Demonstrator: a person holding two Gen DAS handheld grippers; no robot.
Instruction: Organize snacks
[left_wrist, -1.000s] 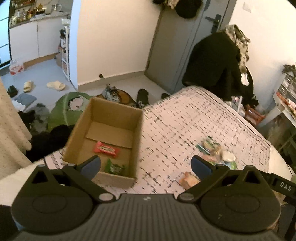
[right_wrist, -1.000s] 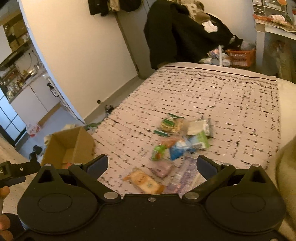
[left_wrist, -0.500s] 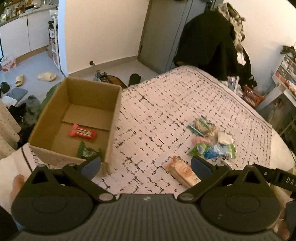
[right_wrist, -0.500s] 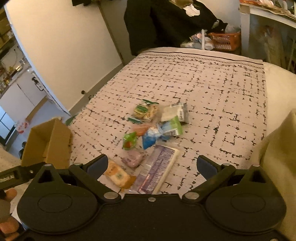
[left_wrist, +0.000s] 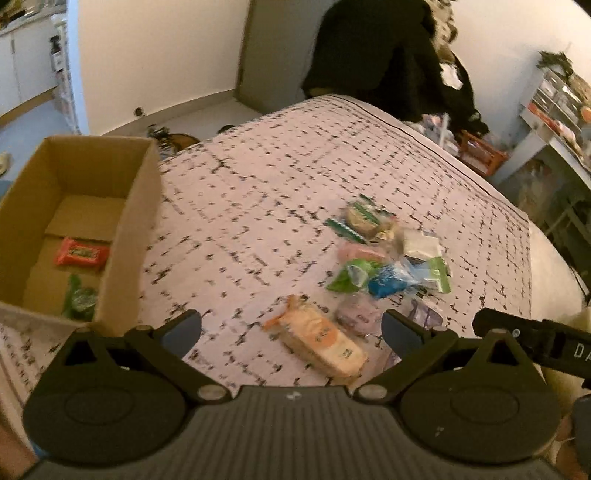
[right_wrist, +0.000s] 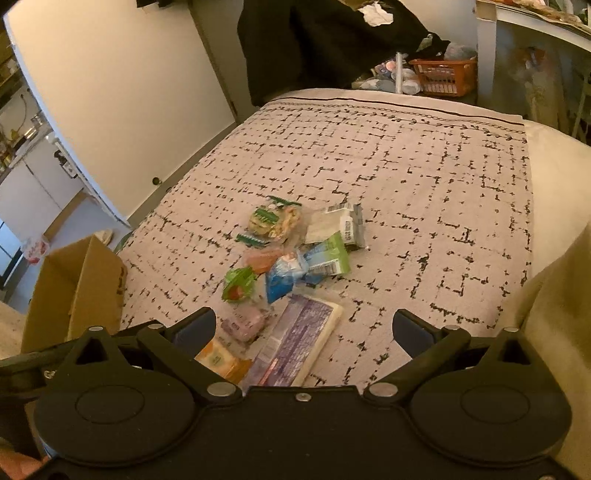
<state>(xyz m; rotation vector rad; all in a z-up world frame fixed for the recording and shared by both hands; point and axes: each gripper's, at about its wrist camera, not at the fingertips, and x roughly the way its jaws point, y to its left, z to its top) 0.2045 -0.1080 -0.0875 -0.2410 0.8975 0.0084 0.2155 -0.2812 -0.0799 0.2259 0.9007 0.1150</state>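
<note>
Left tongs (left_wrist: 291, 328) spread and empty, held above the patterned grey bedspread (left_wrist: 280, 184); right tongs (right_wrist: 303, 326) likewise spread and empty, over the near end of the snack pile. Nearest the left tongs, just ahead and slightly right of their gap, lies the long orange-and-cream wrapped cracker packet (left_wrist: 317, 338); beyond it a small mauve pouch (left_wrist: 356, 315), a green wrapper (left_wrist: 349, 275), a blue sachet (left_wrist: 388, 282), a pink bar (left_wrist: 364, 251), a white-and-green pack (left_wrist: 424, 254) and a round clear-wrapped biscuit (left_wrist: 364, 218), several touching or overlapping. Directly ahead of the right tongs, a flat purple-and-white rectangular packet (right_wrist: 299, 345) reaches back under the tool body. The open brown cardboard box (left_wrist: 122, 229) stands to the far left of the left tongs, well apart from the pile, already holding a red-orange bar (left_wrist: 81, 253) and a green sweet wrapper (left_wrist: 79, 297). Step in hand, as judged: picking the next snack; the cracker packet looks the easiest target for the left tongs, best closed across its narrow width near the middle so it does not droop; lift clear before crossing to the box. Hazards: the mauve pouch just beside the packet may be dragged along; the soft bedspread may bunch between the tips; the box's tall near wall must be cleared on entry. Dark clothing (right_wrist: 332, 40) and an orange basket (right_wrist: 441, 75) lie beyond the bed, out of the way.
</note>
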